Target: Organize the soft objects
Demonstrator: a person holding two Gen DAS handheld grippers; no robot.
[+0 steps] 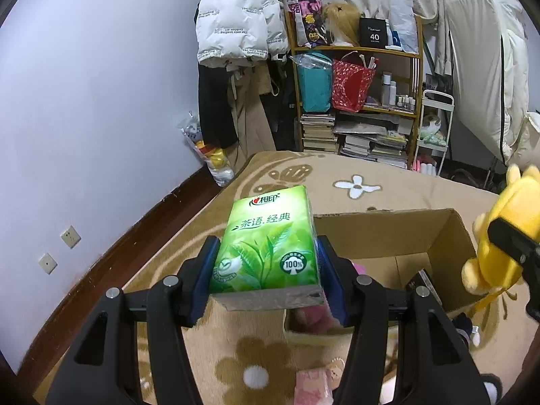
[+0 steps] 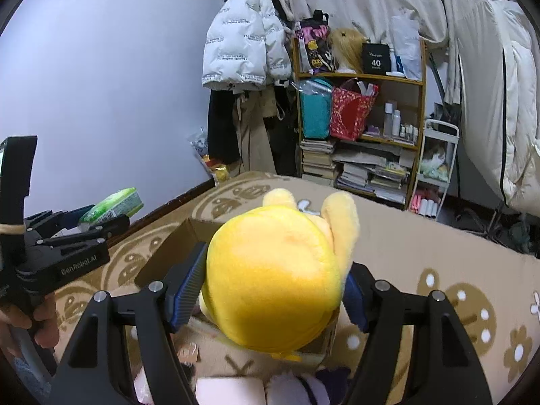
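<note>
My left gripper (image 1: 266,270) is shut on a green tissue pack (image 1: 266,243) and holds it above the left rim of an open cardboard box (image 1: 388,233); the pack also shows in the right wrist view (image 2: 114,206). My right gripper (image 2: 270,290) is shut on a yellow plush toy (image 2: 273,283), held over the box (image 2: 175,246); the toy also shows at the right in the left wrist view (image 1: 499,233). Pink soft things (image 1: 314,317) lie inside the box.
The box sits on a bed with a beige flowered blanket (image 1: 236,354). A pink plush (image 1: 314,384) lies in front of it. A wooden shelf (image 1: 354,101) of books and bags, hanging coats (image 1: 236,33) and a white cart (image 1: 435,128) stand behind.
</note>
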